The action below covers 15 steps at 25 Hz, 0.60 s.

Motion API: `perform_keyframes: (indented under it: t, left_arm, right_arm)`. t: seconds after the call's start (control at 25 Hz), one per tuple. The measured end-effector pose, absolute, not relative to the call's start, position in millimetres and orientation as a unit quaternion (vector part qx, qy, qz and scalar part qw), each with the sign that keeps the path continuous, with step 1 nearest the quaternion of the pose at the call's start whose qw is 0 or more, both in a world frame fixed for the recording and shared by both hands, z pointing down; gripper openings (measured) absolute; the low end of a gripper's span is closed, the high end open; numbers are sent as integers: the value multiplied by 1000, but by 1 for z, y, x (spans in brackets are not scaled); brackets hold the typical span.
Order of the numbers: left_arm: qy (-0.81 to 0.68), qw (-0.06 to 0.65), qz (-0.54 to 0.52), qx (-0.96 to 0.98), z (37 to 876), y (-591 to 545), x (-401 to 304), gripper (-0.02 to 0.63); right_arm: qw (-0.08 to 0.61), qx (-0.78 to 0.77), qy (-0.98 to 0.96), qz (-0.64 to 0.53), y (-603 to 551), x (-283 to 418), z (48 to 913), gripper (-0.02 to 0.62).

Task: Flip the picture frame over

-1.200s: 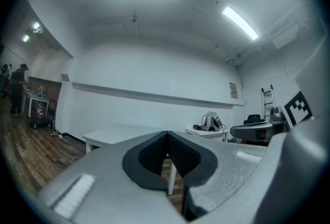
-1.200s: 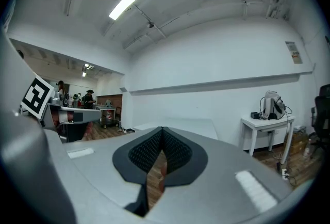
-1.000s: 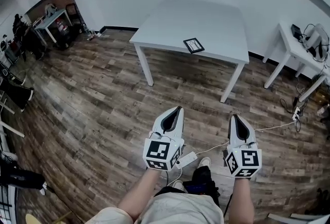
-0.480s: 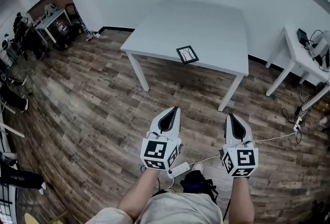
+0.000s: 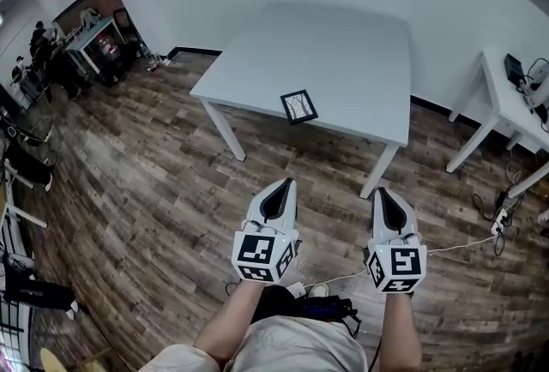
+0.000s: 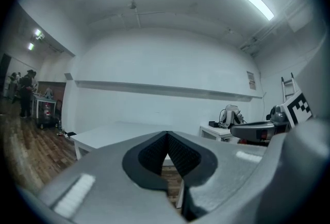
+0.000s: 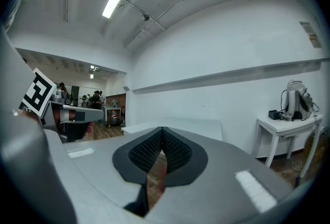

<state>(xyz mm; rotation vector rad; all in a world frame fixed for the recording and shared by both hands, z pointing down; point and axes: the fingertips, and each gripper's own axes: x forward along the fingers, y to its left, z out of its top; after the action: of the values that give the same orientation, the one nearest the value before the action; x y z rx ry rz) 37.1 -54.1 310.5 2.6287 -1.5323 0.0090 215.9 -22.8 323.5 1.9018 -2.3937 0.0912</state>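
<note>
The left tongs [image 5: 286, 186] and right tongs [image 5: 379, 193] are hovering closed and empty at lower centre, with the picture frame [image 5: 298, 105] lying on the table [image 5: 334, 36] above.

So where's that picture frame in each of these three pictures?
Head view: the picture frame lies flat near the front edge of the white table, above centre.
Left gripper view: frame not made out; only the white table shows, left of centre.
Right gripper view: frame not made out; the white table shows near centre.
Shared landmark: the white table.
</note>
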Motion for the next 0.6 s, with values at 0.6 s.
perform_keyframes:
  t: [0.6]
  left_arm:
    - [-505,53,7,861,326,-108,54,0]
  right_arm:
    - [44,618,-784,39,-73,230,341,23]
